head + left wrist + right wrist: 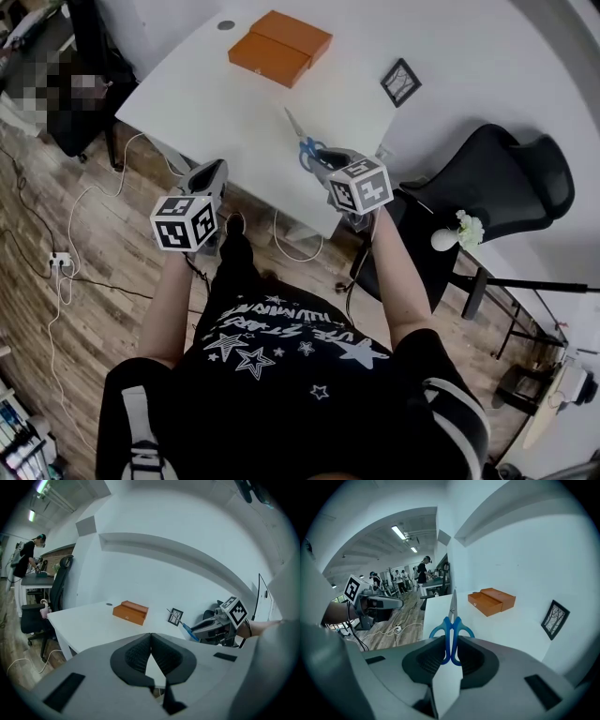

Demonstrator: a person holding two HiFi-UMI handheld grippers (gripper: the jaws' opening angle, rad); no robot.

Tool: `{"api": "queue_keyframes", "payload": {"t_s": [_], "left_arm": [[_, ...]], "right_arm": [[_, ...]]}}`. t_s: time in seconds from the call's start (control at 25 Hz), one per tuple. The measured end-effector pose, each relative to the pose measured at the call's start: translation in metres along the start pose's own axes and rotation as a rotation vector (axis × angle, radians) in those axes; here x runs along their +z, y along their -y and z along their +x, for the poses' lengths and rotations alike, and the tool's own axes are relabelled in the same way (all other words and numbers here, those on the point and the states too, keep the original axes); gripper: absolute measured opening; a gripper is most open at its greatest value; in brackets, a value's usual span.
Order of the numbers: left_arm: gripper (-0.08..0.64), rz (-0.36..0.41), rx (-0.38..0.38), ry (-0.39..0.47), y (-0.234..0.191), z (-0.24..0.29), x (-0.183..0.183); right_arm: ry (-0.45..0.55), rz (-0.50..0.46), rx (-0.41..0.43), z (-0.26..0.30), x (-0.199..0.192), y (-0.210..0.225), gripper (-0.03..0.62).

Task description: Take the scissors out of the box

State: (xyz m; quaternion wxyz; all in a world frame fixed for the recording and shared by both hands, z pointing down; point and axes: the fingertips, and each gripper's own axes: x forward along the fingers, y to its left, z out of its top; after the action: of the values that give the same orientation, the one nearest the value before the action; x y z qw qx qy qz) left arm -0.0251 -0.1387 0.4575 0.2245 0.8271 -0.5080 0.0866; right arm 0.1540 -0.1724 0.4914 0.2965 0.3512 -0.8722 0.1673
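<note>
Over the white table (216, 103), the right claw (451, 648) clamps the scissors (453, 605).

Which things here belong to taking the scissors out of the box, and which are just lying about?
Belonging to the job:
blue-handled scissors, clamped in the right gripper
orange box on the white table

Lying about:
framed picture
black office chair
floor cables
left gripper, shut and empty

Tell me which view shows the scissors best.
The right gripper view: the scissors sit centred, blue handles clamped between its jaws. The head view shows them small; the left gripper view, only a blue sliver.
</note>
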Motion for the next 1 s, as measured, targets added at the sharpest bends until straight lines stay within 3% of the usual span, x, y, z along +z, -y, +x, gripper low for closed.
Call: {"api": "queue_keyframes", "payload": {"t_s": [0.28,1.0], "left_arm": [[0.018,0.005,0.001,-0.002,0.028,-0.023,-0.021],[0.018,0.011,-0.008,-0.017,0.060,-0.048,-0.042]], "right_arm": [[0.040,0.090,0.042,-0.027,-0.033,-0.017,0.103],[0.040,0.109,0.055,-0.056,-0.075,-0.042,0.103]]}}
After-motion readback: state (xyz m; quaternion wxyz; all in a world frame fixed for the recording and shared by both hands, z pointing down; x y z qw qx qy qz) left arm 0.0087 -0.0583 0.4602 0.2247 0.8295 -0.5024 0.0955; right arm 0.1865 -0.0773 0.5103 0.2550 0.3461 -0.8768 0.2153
